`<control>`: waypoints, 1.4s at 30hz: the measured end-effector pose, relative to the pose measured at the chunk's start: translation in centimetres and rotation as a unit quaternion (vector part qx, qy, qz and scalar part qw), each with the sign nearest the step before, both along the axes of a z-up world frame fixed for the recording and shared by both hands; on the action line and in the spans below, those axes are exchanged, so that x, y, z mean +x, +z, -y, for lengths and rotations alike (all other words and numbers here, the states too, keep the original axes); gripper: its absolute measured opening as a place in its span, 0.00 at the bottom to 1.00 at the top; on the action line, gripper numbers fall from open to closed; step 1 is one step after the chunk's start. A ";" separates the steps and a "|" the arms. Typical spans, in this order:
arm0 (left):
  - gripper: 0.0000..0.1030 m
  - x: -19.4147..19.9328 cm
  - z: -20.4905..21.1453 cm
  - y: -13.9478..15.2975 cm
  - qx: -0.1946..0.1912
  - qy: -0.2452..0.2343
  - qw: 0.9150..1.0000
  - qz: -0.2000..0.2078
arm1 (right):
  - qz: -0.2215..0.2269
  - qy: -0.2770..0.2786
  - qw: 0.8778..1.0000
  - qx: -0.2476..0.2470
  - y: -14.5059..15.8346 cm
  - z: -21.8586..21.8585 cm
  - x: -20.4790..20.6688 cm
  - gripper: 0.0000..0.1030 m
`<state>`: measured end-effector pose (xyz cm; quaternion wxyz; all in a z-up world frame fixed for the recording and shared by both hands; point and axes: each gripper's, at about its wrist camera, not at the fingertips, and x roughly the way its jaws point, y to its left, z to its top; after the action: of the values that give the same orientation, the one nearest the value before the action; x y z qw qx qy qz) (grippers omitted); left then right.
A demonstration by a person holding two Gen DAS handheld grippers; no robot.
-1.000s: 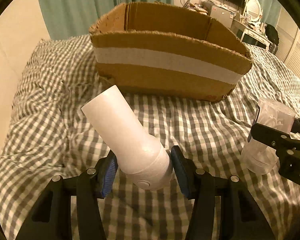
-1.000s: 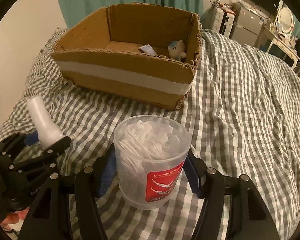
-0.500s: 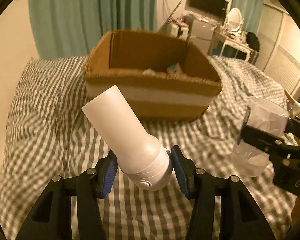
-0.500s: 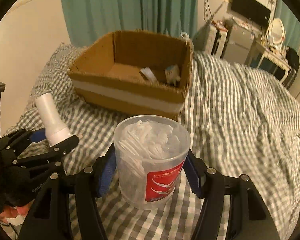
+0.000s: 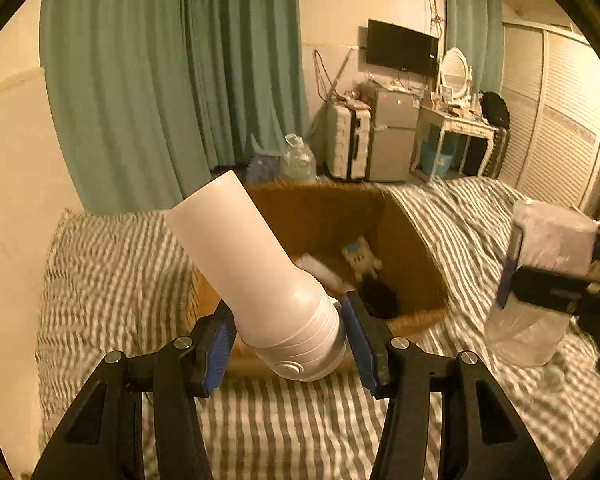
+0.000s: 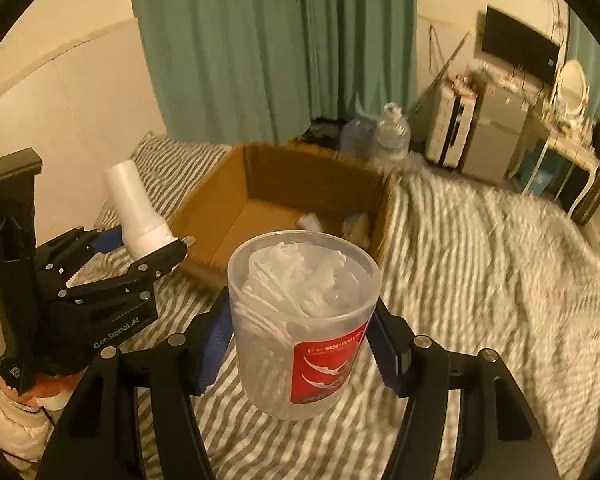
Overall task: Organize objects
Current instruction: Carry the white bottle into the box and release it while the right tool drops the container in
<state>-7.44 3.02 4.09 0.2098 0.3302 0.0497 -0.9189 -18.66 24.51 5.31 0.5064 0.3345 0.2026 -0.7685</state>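
1. Here, nearest the left wrist camera, the left tongs (image 5: 288, 334) are clamped on the wide capped end of a white bottle (image 5: 252, 272), whose body slants up and to the left in front of the cardboard box (image 5: 416, 256).
2. In the right wrist view the right tongs (image 6: 304, 340) grip a clear plastic tub (image 6: 304, 320) with a red label, packed with white cotton swabs; it is upright and sits on the near side of the box.
3. Both held things are off the checked bedspread (image 6: 480, 264), on the near side of the box, the tub to the right of the bottle.
4. The box's top is open; its near wall lies just beyond both sets of tongs, and the bedspread stretches bare to the right of the box.
5. Inside the box, toward its right wall, lie a small white item (image 5: 320, 270), a small pale toy-like figure (image 5: 360, 256) and a dark thing (image 5: 380, 298); blur keeps me from naming any of them.
6. The bottle hides the box's near left corner in the left view, and the tub covers part of its near wall in the right view.
7. Beyond the box stand clear water jugs (image 6: 392, 136), then teal curtains (image 5: 172, 80); a suitcase (image 5: 348, 144) and a small fridge (image 5: 392, 136) stand to the right of the jugs.
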 end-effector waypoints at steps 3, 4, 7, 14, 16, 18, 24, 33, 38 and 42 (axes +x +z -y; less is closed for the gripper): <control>0.51 -2.2 1.2 1.2 -0.017 0.018 1.000 -0.017 | -0.007 -0.005 1.000 -0.030 2.2 1.8 -1.5 0.60; 0.51 -3.1 1.9 1.6 -0.009 0.023 0.999 -0.025 | -0.010 -0.008 0.999 -0.037 2.7 2.2 -1.8 0.60; 0.51 -5.6 3.3 2.2 0.011 0.034 0.998 -0.042 | -0.022 -0.020 0.998 -0.063 3.9 4.2 -3.1 0.60; 0.51 -11.5 6.5 0.9 0.018 0.048 0.998 -0.036 | 0.018 -0.028 0.994 -0.108 3.0 9.4 -7.6 0.60; 0.51 -12.6 7.3 -0.5 0.018 0.049 0.998 -0.020 | 0.037 -0.036 0.992 -0.119 1.7 10.8 -9.2 0.60; 0.51 -13.5 7.9 -2.2 0.017 0.047 0.999 0.003 | 0.051 -0.036 0.991 -0.119 -0.2 12.2 -10.7 0.60; 0.51 -15.9 8.8 -6.5 0.018 0.038 0.997 0.069 | 0.084 -0.020 0.993 -0.086 -6.9 16.0 -13.8 0.60; 0.52 -19.9 9.6 -10.4 0.067 0.046 0.987 0.138 | 0.105 -0.018 0.994 -0.021 -12.7 18.5 -15.8 0.60; 0.52 -20.4 9.8 -11.1 0.075 0.045 0.983 0.159 | 0.080 -0.029 0.996 0.019 -14.0 18.9 -15.9 0.60; 0.52 -20.1 9.9 -11.8 0.088 0.052 0.981 0.164 | 0.084 -0.027 0.996 0.015 -13.8 18.2 -15.2 0.60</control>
<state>-27.59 -6.90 -7.68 0.2328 0.4904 0.1125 -0.8323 -33.85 6.26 -8.51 0.4958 0.4111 0.1619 -0.7476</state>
